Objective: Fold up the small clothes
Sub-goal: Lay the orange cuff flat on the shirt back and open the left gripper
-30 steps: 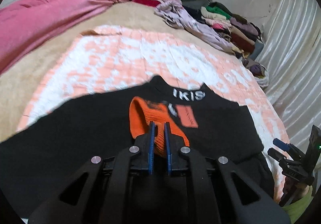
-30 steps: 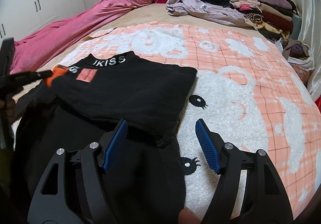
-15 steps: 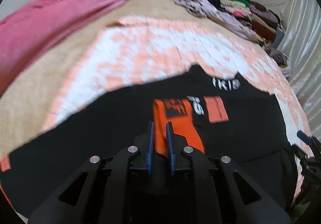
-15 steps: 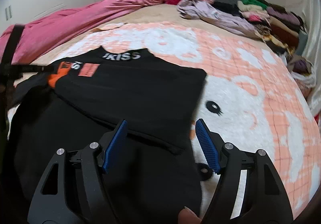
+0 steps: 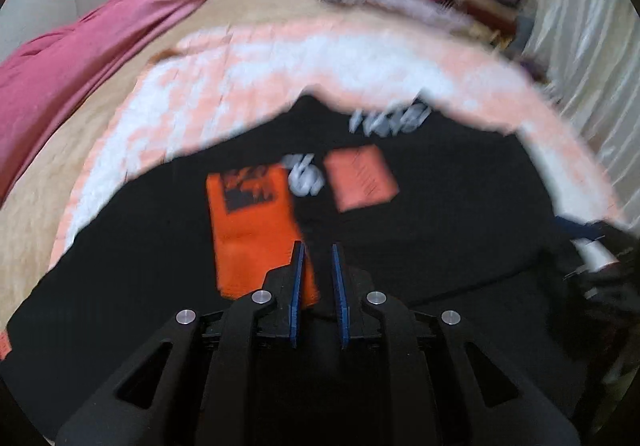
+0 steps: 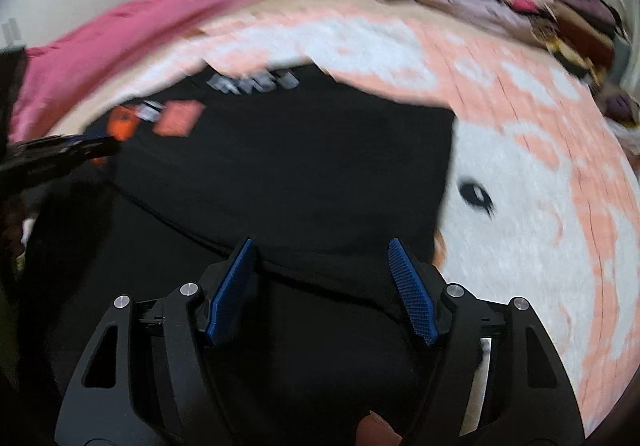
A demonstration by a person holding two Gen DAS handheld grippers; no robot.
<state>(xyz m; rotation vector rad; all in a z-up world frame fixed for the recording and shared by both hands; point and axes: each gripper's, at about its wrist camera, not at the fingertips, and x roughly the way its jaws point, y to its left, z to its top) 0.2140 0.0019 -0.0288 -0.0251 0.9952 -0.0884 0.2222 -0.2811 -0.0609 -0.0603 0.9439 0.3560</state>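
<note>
Left gripper (image 5: 318, 258) opening off orange cuff (image 5: 256, 230); right gripper (image 6: 320, 258) wide, closing, empty.

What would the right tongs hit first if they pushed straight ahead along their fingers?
Most likely the black top: its folded edge lies right at the fingertips of the right tongs, with nothing between them. Blur leaves depth unclear.

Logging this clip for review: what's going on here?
A person with tongs in each hand is folding a black sweatshirt on a peach-and-white bear blanket. The left tongs are opening just above the folded-in sleeve's orange cuff, with nothing clearly between them. The right tongs stand wide over the sweatshirt's folded edge, beginning to close, gripping nothing yet. Both views are motion-blurred.
</note>
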